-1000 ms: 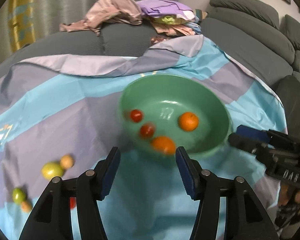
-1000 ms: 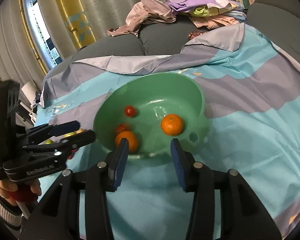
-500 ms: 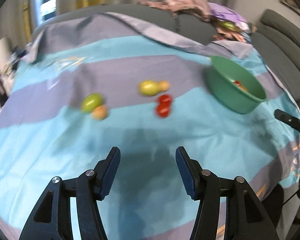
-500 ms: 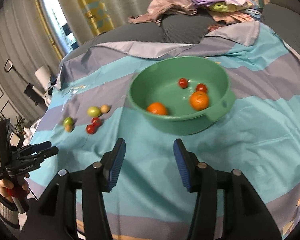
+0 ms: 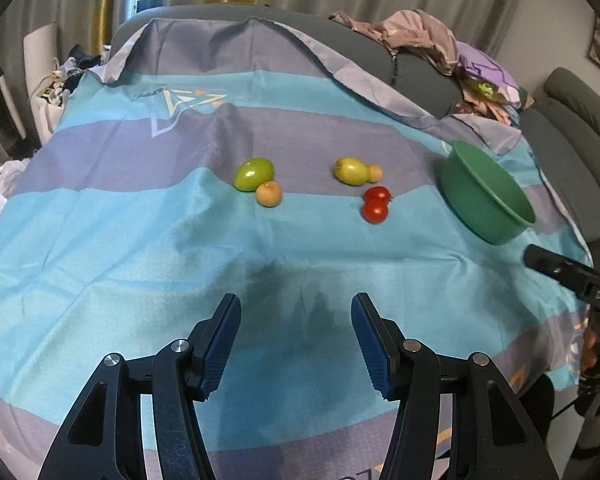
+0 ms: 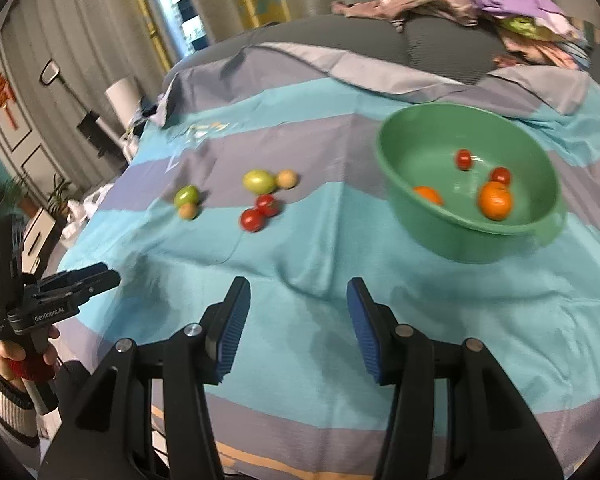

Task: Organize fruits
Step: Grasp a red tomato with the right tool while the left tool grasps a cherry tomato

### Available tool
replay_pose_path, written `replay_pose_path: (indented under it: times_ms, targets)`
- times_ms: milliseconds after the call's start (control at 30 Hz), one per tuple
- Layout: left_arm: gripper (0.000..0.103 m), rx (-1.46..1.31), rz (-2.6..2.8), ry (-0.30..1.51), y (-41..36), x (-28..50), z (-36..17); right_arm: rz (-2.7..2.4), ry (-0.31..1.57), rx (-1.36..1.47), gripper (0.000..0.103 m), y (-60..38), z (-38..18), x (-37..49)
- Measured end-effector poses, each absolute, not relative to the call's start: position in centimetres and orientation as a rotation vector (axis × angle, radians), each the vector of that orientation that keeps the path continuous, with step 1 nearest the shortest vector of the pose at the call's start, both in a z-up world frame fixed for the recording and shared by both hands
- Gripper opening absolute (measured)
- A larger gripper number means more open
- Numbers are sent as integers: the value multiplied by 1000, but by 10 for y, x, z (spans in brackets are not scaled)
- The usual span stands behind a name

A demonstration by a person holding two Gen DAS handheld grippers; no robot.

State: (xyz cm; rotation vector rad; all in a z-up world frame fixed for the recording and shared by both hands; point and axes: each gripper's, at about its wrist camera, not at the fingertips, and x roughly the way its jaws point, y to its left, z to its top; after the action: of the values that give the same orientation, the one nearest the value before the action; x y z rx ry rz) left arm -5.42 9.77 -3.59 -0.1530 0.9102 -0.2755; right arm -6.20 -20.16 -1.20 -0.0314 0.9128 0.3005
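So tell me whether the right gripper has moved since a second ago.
Yes. The right gripper has pulled back from the bowl: its fingers were at the near rim, and now the bowl sits well ahead and to the right, with cloth between.

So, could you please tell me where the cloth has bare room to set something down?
The wide blue band between the left gripper and the red tomatoes is bare, as is the cloth left of the green fruit. The loose fruit crowds the middle, with the green bowl to its right.
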Motion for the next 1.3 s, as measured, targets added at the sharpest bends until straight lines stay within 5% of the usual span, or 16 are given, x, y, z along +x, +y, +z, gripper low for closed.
replay_pose_path:
  times_ms: [1000, 1300]
  targets:
    - [57, -51, -418, 986, -9, 68, -69, 350, 942, 118, 52, -200, -34, -4]
    - [30, -27, -386, 1013, -11, 82, -83, 371, 949, 105, 52, -198, -39, 8]
